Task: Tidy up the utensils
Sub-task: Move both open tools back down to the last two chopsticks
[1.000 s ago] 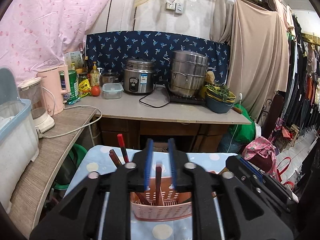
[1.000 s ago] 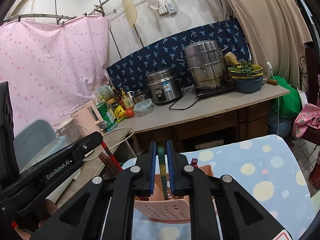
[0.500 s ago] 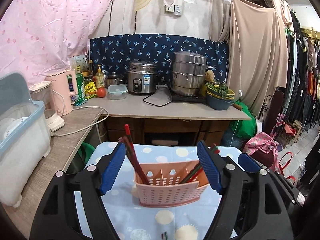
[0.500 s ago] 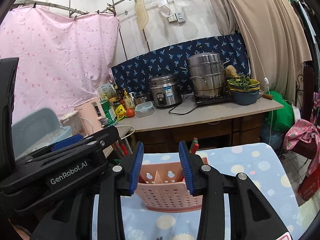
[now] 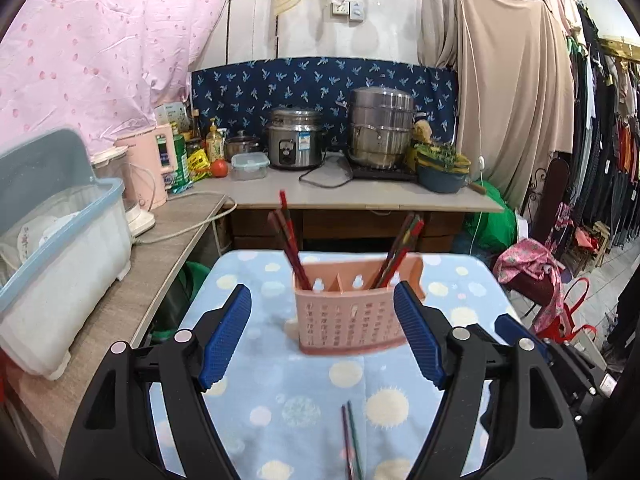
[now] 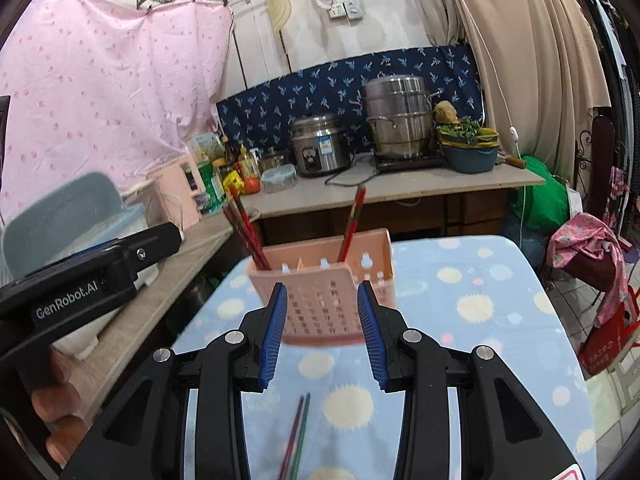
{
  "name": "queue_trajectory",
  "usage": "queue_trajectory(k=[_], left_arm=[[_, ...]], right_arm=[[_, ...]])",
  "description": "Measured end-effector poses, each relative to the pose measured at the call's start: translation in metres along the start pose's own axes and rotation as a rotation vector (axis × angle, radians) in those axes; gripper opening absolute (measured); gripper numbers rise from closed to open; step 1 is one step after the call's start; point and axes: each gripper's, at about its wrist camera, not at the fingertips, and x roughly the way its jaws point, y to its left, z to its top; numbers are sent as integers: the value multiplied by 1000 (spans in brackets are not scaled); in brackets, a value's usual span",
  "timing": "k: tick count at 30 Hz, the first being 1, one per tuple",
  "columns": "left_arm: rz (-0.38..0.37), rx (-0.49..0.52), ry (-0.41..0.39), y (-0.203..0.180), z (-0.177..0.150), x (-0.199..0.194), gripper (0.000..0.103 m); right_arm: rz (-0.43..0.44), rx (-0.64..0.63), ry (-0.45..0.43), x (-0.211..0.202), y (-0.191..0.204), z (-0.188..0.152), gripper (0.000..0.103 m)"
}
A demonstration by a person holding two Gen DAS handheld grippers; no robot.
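A pink slotted utensil basket (image 5: 352,312) stands on a blue dotted tablecloth (image 5: 280,400). Red-brown chopsticks lean in its left end (image 5: 290,240) and its right end (image 5: 402,246). Two loose chopsticks, one reddish and one green (image 5: 350,436), lie on the cloth in front of the basket. My left gripper (image 5: 322,332) is open and empty, in front of the basket. My right gripper (image 6: 322,330) is open and empty, just in front of the basket (image 6: 320,280). The loose pair also shows in the right wrist view (image 6: 298,432).
A wooden side counter (image 5: 132,280) on the left carries a white and blue bin (image 5: 52,256) and a pink kettle (image 5: 150,168). The back counter (image 5: 360,192) holds a rice cooker (image 5: 296,140), a steel steamer pot (image 5: 380,128) and bowls (image 5: 442,168). The left gripper's body (image 6: 88,276) shows in the right wrist view.
Both grippers opened, let go of the chopsticks they held over the basket, and drew back. Chopsticks now stand in the basket, and the loose pair on the cloth has come into view.
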Motion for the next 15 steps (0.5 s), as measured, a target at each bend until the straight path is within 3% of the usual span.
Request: queue_trajectory(k=[10, 15], left_arm=[[26, -17, 173, 19, -90, -2, 70], [50, -15, 233, 21, -128, 1, 70]], right_arm=[[17, -5, 183, -12, 2, -92, 36], [12, -16, 225, -14, 8, -124, 36]])
